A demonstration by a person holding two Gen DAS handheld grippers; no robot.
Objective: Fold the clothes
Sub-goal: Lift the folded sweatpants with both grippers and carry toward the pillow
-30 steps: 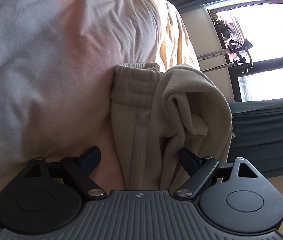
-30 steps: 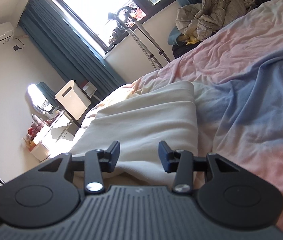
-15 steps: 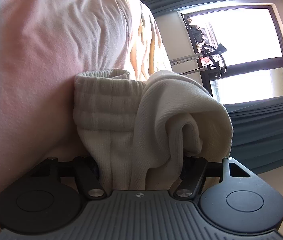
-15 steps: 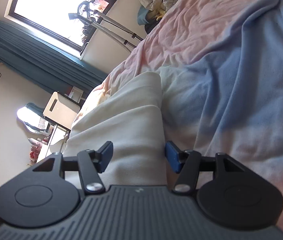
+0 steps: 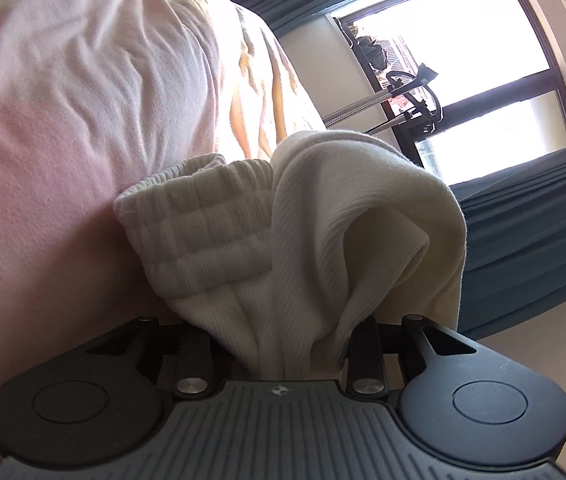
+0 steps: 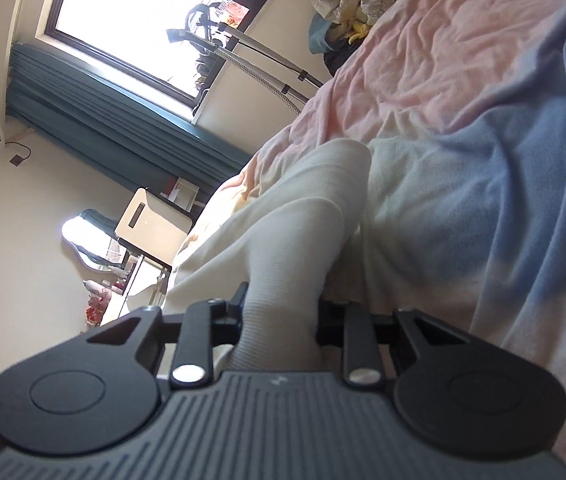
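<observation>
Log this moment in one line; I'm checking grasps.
stage: grasp | left gripper: shut on cream garment, ribbed waistband end | right gripper: shut on cream garment | surface: bed sheet

Both wrist views sit close above the bed (image 5: 63,120), rolled sideways, sharing the cream garment (image 5: 303,220) and window (image 6: 155,12).

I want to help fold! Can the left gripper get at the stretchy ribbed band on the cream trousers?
Probably yes: the left gripper is already shut on the cream knitted trousers just below their ribbed waistband, with nothing between.
</observation>
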